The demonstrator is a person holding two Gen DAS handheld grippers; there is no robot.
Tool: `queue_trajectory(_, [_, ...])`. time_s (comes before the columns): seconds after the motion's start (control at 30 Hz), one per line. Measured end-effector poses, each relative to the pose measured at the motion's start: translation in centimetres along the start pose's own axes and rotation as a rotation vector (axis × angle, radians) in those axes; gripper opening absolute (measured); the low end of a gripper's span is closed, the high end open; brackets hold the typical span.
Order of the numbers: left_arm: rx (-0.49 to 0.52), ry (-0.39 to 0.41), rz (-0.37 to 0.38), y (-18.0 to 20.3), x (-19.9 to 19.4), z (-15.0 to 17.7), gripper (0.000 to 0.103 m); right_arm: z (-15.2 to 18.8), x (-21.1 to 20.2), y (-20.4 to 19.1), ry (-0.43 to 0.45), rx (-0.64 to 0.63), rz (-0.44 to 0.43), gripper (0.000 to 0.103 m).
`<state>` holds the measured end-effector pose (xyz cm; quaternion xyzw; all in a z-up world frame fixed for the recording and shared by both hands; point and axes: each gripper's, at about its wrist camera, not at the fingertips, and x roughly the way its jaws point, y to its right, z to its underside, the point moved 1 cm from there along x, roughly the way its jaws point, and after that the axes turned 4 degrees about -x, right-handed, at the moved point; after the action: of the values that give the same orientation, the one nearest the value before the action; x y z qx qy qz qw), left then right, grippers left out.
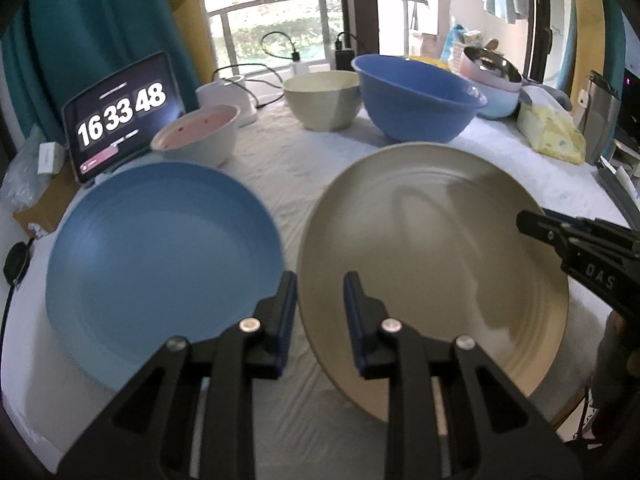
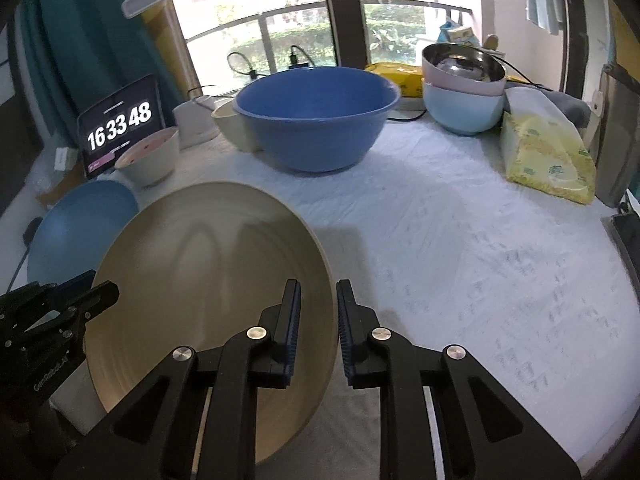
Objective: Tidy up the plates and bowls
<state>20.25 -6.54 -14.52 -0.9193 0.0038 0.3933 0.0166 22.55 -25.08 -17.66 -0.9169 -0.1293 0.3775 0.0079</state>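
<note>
left tongs [image 1: 320, 292] clamped on round beige plate [image 1: 432, 264] rim | right tongs [image 2: 318, 300] clamped on opposite rim | plate tilted, beside round blue plate [image 1: 160, 248]

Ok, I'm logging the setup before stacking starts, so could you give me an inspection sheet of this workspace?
Surface: table under a wrinkled white cloth.
Job's things: beige plate held at opposite rims; blue plate flat beside it; big blue bowl, cream bowl and pink-lined bowl behind; bowl stack at the back.
Clutter: tissue pack, tablet clock.
Grippers: left gripper and right gripper each shut on the beige plate.
Cables: charger cables by the window.
Surroundings: window with railing, teal curtain.
</note>
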Motion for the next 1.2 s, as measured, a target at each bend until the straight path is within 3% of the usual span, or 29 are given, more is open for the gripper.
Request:
queue_trajectory(0.63, [-0.021,-0.045,0.075,1.6,3.2,-2.2,0.027,-1.8,2.0,3.4,-0.021,0.046,0.075,0.02])
queue_trajectory(0.9, [-0.075,0.017,0.081,-0.1,1.8,-2.5,0.031,-2.7,1.1,3.3,0.001,0.054,0.125,0.02])
queue_trajectory(1.07, [-0.128,0.081,0.083,-2.0,0.2,-2.6,0.044,-3.2,0.3,2.3,0.019,0.048,0.13,0.022])
queue_trajectory(1.2, [-0.159,0.129,0.072,-3.7,-1.1,-2.6,0.045,-3.5,0.0,0.9,0.026,0.027,0.123,0.022])
